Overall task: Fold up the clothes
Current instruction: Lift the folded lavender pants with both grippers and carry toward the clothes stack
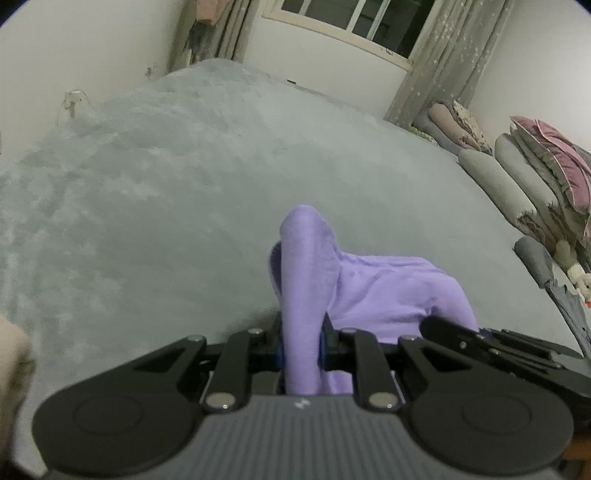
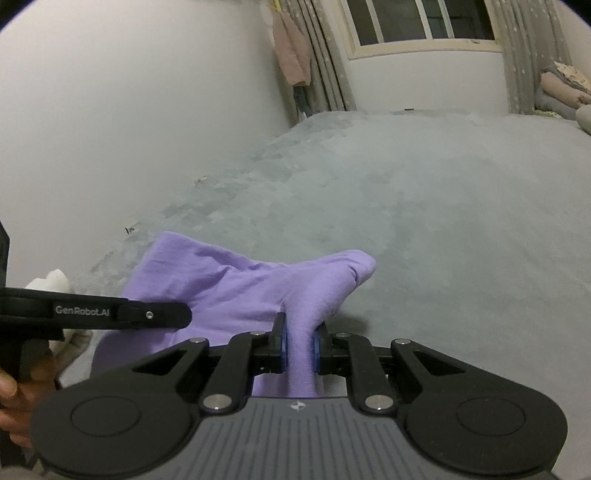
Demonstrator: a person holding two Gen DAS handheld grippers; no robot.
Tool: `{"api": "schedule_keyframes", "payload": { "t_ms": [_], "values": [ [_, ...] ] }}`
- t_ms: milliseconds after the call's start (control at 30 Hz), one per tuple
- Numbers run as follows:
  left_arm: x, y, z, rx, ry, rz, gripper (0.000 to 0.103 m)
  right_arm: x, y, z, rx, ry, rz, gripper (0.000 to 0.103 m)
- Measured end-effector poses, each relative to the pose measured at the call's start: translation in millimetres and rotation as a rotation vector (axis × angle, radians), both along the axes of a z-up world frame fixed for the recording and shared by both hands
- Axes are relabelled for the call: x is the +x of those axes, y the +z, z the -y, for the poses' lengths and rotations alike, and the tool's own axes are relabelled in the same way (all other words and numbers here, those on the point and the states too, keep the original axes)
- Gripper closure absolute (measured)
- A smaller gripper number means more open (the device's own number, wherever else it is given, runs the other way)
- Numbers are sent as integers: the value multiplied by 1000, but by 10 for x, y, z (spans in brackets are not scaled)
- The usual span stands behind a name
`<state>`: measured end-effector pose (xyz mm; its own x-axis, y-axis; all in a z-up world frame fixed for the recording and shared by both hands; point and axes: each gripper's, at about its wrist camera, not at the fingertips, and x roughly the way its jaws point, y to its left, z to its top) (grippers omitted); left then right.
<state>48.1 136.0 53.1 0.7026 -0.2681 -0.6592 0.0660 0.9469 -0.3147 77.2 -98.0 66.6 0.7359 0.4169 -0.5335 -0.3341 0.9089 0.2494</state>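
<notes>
Pinching a bunched fold of the lilac garment (image 1: 369,291) in the left claw (image 1: 301,343), above the grey bed (image 1: 147,203); soft, light, sure to droop; gripping another fold in the right claw (image 2: 299,347), garment (image 2: 236,284) draped between; best held at edges.

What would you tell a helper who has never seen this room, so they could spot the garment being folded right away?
Start at the wide grey bed below the window. At its near edge lies a lilac garment, pinched by the left gripper and the right gripper. It is the only purple thing there, unlike the grey and pink bedding stacked at the side.
</notes>
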Motion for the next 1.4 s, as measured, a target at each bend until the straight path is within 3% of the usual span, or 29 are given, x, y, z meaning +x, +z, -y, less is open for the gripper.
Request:
{"api": "schedule_keyframes", "payload": {
  "t_ms": [467, 667, 800, 1133, 1300, 1400],
  "values": [
    [-689, 512, -530, 41, 64, 79, 89, -308, 333, -601, 5, 81, 59, 91],
    [-1102, 827, -993, 10, 102, 145, 89, -471, 480, -970, 28, 136, 87, 91],
    [-1396, 945, -1479, -78, 154, 161, 89, -569, 600, -1305, 53, 198, 107, 91],
    [-2084, 1076, -2653, -119, 359, 212, 89, -728, 805, -2422, 117, 380, 122, 91],
    [-2294, 1011, -3163, -129, 438, 206, 89, -708, 998, -2380, 137, 447, 115, 91],
    [-2284, 859, -3364, -108, 467, 161, 89, -714, 917, -2484, 121, 472, 107, 91]
  ]
}}
